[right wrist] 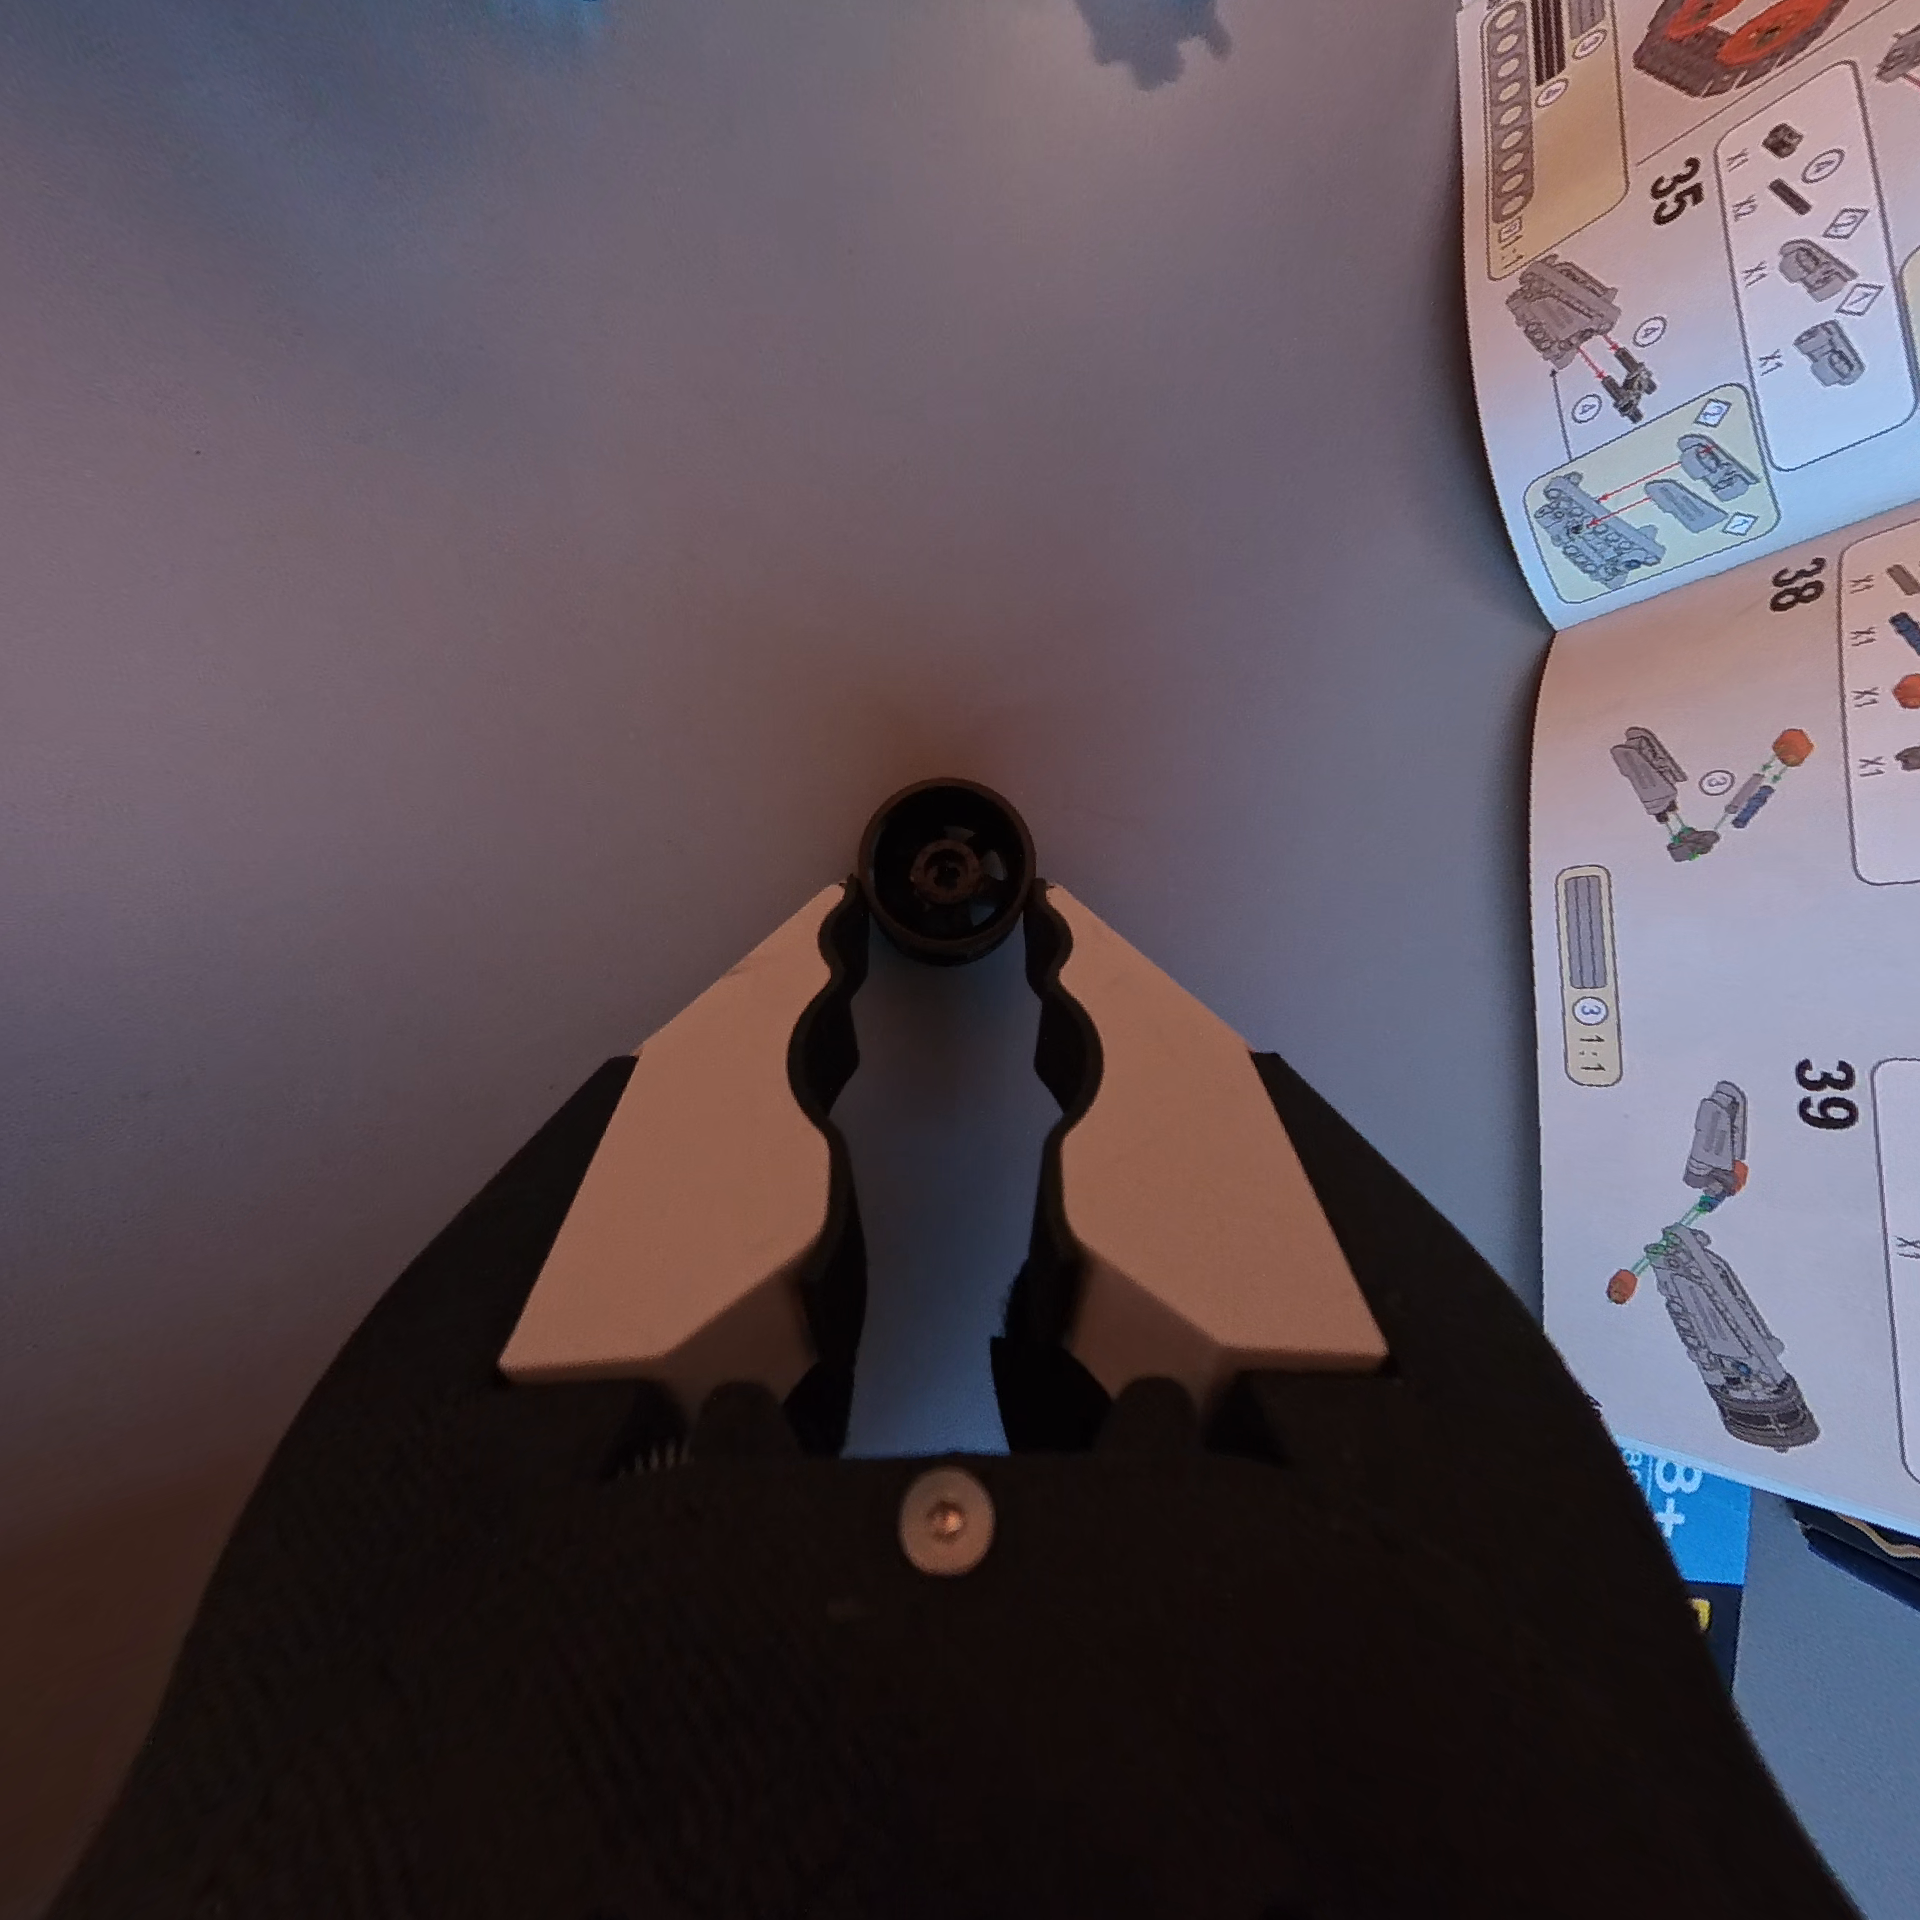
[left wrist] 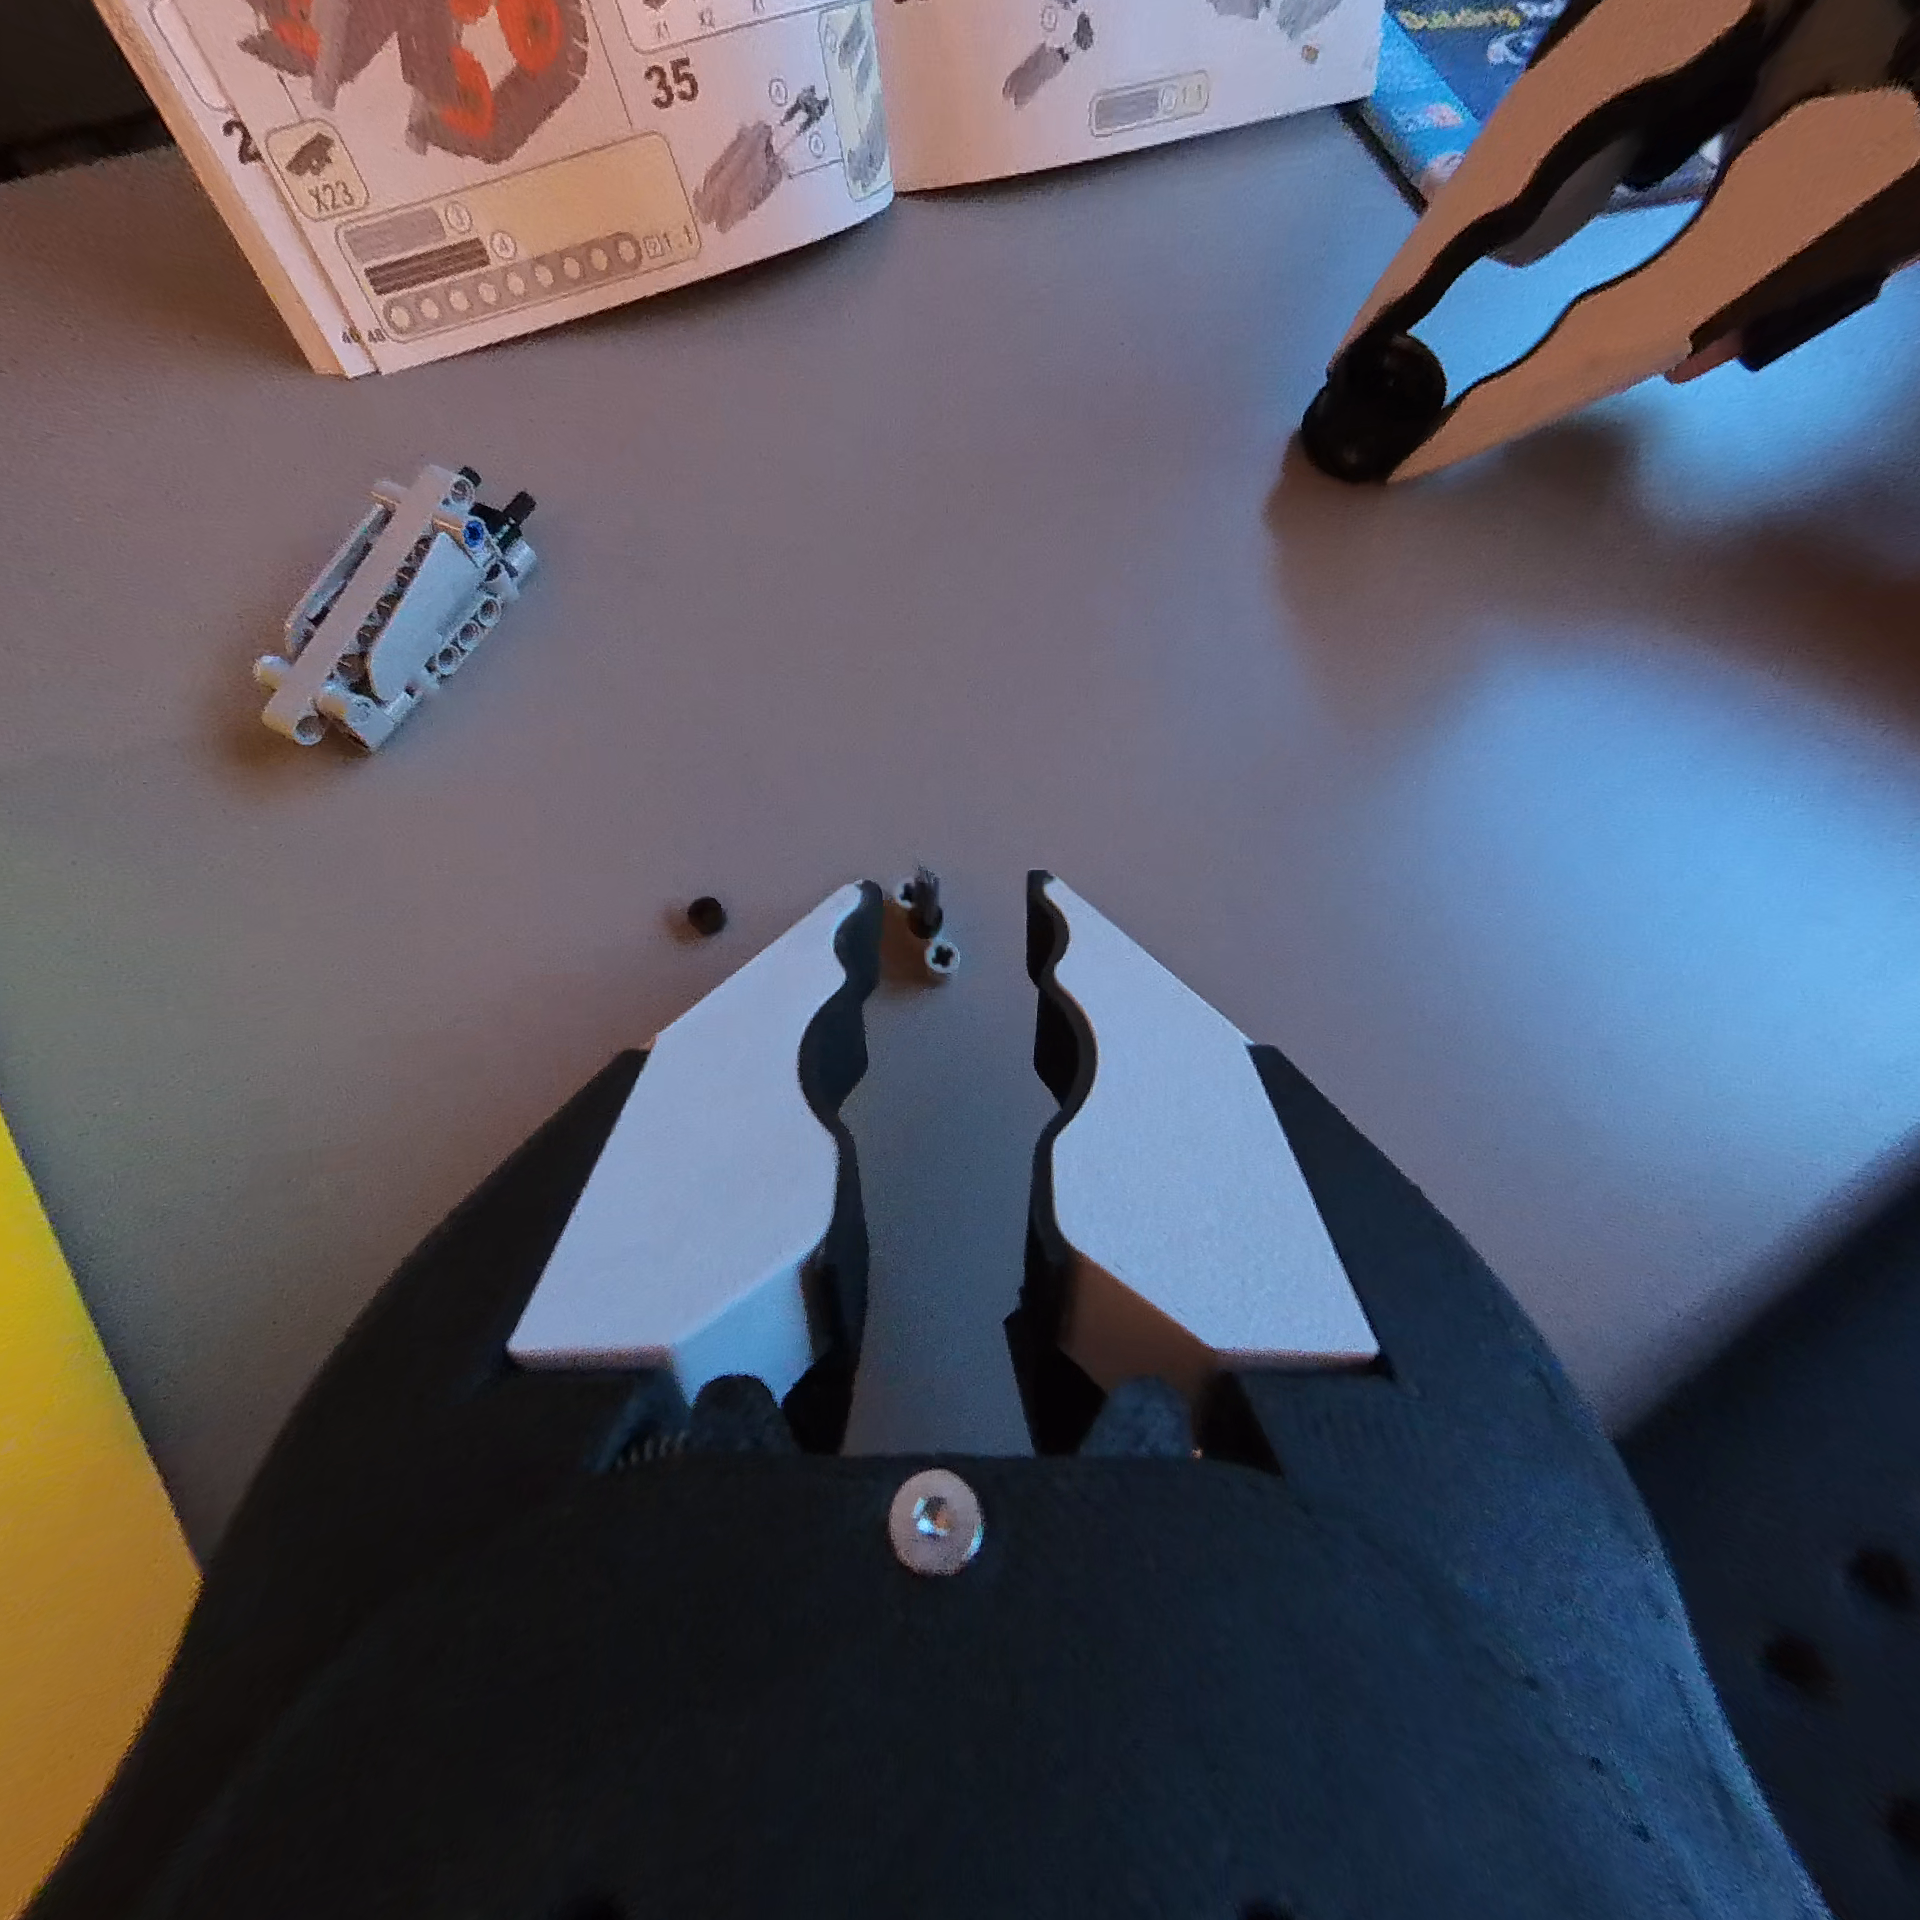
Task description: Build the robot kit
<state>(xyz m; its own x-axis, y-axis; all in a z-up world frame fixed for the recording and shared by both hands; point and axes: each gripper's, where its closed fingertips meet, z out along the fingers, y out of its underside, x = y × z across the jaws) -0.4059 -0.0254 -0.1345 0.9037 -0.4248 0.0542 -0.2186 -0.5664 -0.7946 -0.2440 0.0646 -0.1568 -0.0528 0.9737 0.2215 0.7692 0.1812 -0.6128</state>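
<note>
The right tool (right wrist: 948, 888) pinches a small black wheel hub (right wrist: 945, 871) by its rim, low over the grey counter (right wrist: 520, 520), while the left tool (left wrist: 954, 883), fingers narrowly parted and empty, straddles a small grey-and-black connector piece (left wrist: 925, 925) near the open instruction booklet (left wrist: 623, 156).

Plastic parts and printed paper on a smooth matt grey table (left wrist: 1039, 623).

The left gripper (left wrist: 954, 894) has a rough, layered black plastic body, smooth matt white fingers (left wrist: 727, 1122) and a shiny metal screw (left wrist: 936, 1521). The black wheel (right wrist: 945, 871) looks like hard, slightly glossy plastic; the small grey assembly (left wrist: 395, 608) is smooth plastic. The booklet (right wrist: 1704, 727) is thin paper with a slight sheen.
</note>
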